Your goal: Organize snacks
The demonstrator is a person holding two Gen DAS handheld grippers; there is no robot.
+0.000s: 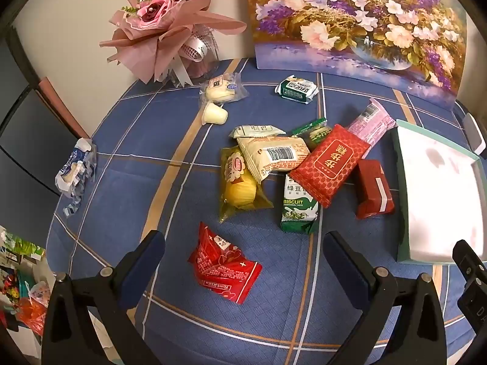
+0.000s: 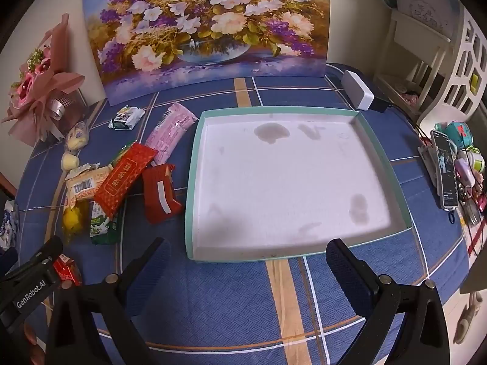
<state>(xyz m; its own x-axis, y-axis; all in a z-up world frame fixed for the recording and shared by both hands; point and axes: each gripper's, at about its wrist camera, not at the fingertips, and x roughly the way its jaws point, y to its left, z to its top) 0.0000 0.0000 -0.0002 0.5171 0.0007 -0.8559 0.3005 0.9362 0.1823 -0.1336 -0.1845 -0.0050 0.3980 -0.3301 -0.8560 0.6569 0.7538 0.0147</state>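
A pile of wrapped snacks lies on the blue checked tablecloth. A red crinkled packet [image 1: 223, 266] lies nearest, just ahead of my open, empty left gripper [image 1: 243, 261]. Behind it are a yellow cake packet [image 1: 240, 188], a green biscuit pack [image 1: 298, 210], a red patterned pack [image 1: 330, 164] and a red box-shaped pack [image 1: 373, 190]. A shallow tray with a teal rim [image 2: 191, 182] and white stained floor sits empty in front of my open, empty right gripper [image 2: 246, 261]. The pile shows to its left, including the red patterned pack [image 2: 124, 175].
A flower painting [image 2: 207, 27] leans on the wall at the back, with a pink bouquet [image 1: 170, 21] at the back left. A white box [image 2: 357, 89], a phone [image 2: 444, 170] and small trinkets sit at the table's right edge. A crumpled blue-white wrapper [image 1: 76, 173] lies far left.
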